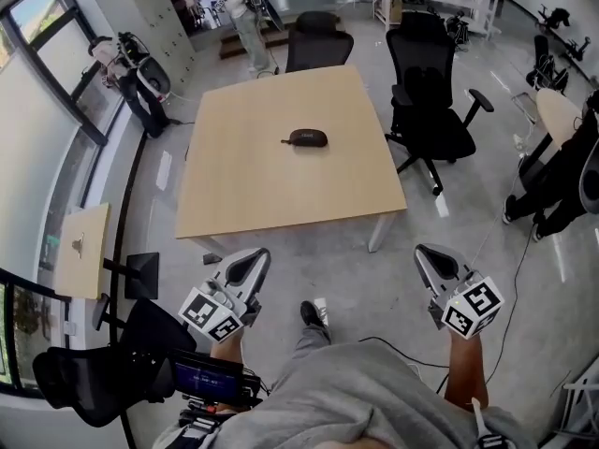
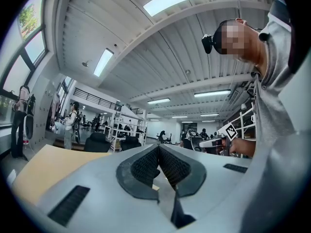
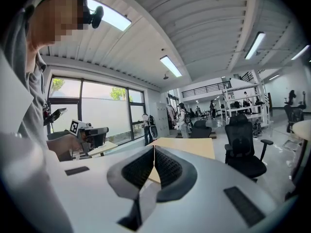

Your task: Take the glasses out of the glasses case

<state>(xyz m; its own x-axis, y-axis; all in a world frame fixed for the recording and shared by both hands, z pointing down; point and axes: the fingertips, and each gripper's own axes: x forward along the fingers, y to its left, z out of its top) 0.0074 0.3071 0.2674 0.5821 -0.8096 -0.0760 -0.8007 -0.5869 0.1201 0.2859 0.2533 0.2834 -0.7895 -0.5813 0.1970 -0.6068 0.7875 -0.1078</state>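
Observation:
A dark, closed glasses case lies near the middle of the light wooden table. Both grippers hover over the floor on the near side of the table, well short of the case. My left gripper is shut with nothing in it, its ribbed pads meeting at the tips. The right gripper is also shut and empty, pads together. In the left gripper view the table shows at lower left and the right gripper off to the side. The right gripper view shows the table ahead; the case is hidden there.
Two black office chairs stand at the table's far and right sides. A small side table and a black chair are on the left. A seated person is at the right, another person stands far back.

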